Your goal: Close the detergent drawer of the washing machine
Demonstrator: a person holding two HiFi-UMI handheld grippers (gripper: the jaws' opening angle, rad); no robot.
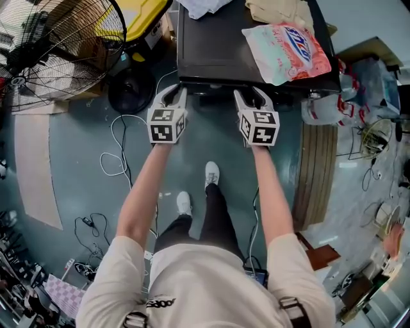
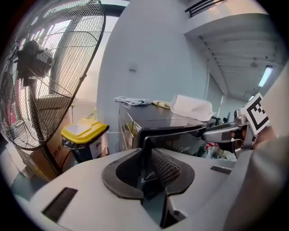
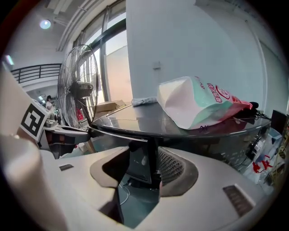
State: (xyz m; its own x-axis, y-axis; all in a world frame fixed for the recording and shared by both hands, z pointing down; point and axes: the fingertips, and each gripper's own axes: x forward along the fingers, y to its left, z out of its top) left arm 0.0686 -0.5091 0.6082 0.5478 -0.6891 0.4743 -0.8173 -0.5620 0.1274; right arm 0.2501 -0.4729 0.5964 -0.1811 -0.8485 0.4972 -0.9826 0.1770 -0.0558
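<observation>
Left gripper (image 1: 173,93): jaws apart, held at the left front corner of the washing machine (image 1: 218,45) and pointing at its face. Its own view shows the left end of a dark front panel standing in the gap between the jaws. I record this panel as the detergent drawer (image 1: 211,88).

Right gripper (image 1: 248,95): jaws likewise apart, at the same front edge, to the right of the left one. The panel's other end stands in its gap. Neither pair of pads is seen clamped on the panel.

Drawer location: directly beneath the machine's top rim, spanning between my two grippers. How far it stands out I cannot judge.

On the machine's top lie a detergent bag (image 1: 288,45) at the right and a white cloth (image 1: 202,6) at the rear. A standing fan (image 1: 57,45) is left of the machine.
</observation>
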